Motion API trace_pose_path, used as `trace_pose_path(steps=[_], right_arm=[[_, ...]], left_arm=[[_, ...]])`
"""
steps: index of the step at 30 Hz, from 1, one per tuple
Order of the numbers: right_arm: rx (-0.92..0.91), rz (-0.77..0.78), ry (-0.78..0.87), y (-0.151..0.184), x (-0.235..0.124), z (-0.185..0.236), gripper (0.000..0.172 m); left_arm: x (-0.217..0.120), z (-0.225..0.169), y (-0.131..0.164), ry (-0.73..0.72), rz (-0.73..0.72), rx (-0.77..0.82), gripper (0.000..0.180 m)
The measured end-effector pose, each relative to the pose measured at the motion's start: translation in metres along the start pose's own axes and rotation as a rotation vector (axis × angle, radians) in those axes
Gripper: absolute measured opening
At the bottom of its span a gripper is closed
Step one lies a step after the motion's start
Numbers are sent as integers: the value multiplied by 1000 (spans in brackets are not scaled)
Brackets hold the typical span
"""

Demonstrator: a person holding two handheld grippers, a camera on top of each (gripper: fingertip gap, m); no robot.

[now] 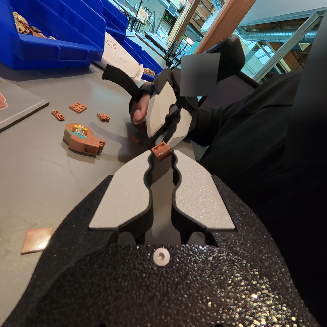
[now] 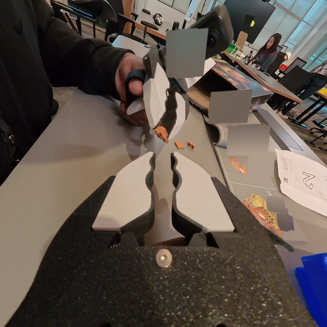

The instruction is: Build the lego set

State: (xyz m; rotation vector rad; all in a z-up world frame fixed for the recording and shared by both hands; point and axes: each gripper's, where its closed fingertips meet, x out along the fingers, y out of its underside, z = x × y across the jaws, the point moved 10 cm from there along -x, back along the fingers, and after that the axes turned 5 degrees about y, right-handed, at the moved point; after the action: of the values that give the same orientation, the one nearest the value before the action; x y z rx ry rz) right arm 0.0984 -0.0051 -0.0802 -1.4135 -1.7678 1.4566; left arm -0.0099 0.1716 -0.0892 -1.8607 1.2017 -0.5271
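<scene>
At frame centre, the left claw [image 1: 161, 154] pinches a small brown brick [image 1: 161, 152] between its fingertips. Just beyond it, the right claw [image 2: 162, 155] stands slightly open with nothing between its fingers. At left, a brown brick model [image 1: 80, 138] and loose brown plates [image 1: 77, 107] lie on the grey tabletop [image 1: 44, 177]; blue bins [image 1: 53, 35] sit at upper left.

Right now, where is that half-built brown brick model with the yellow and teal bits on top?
In the left wrist view the brown brick model lies on the grey table, left of the left gripper, with three small brown plates just beyond it.
</scene>
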Motion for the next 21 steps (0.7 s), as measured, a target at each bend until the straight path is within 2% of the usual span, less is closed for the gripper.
trace_pose_path(steps=[15,21], right_arm=[[-78,-41,-6,-4,7,9,15],[-78,-39,-16,-5,9,11,7]], left_arm=[[7,-2,2,32,39,1,17],[9,-3,3,49,64,0,17]])
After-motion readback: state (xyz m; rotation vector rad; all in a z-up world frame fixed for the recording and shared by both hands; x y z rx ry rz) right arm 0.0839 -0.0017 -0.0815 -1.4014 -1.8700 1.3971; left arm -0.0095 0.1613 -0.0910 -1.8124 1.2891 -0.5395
